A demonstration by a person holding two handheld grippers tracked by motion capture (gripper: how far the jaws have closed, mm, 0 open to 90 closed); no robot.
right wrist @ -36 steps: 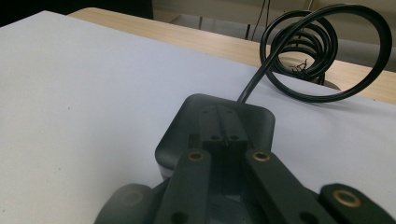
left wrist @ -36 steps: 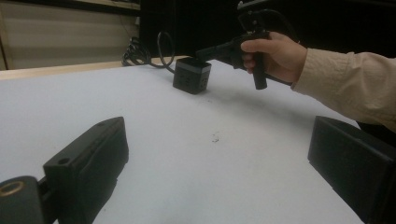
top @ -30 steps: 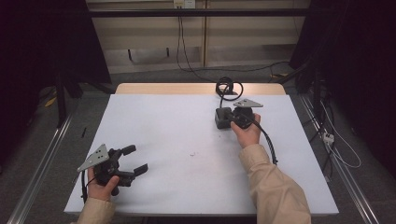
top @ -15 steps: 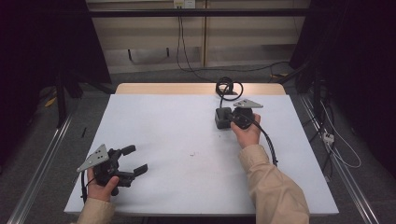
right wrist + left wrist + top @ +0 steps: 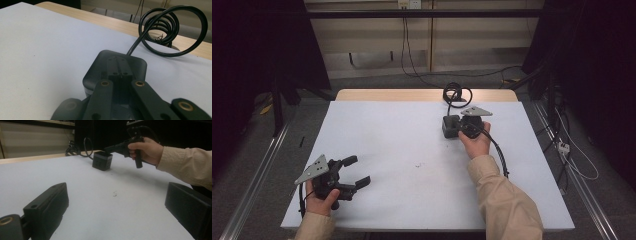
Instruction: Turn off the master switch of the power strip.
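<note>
white bench point(image 5: 412, 145) top, mostly bare. right claw point(image 5: 455, 128) closed, tips on small black box point(image 5: 450, 127); coiled cable point(image 5: 456, 93) behind box. left claw point(image 5: 356, 171) open, empty, well apart.

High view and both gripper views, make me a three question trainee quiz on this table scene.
1. True or false: the left gripper has its jaws shut.
2. What does the right gripper rest on: A the coiled black cable, B the small black box, C the bare white table?
3. Where does the coiled cable lie?

Key:
1. False; its jaws stand wide apart over the table, nothing between them.
2. B; its closed jaws sit on the box's top.
3. At the far table edge, behind the box, running to it.
</note>
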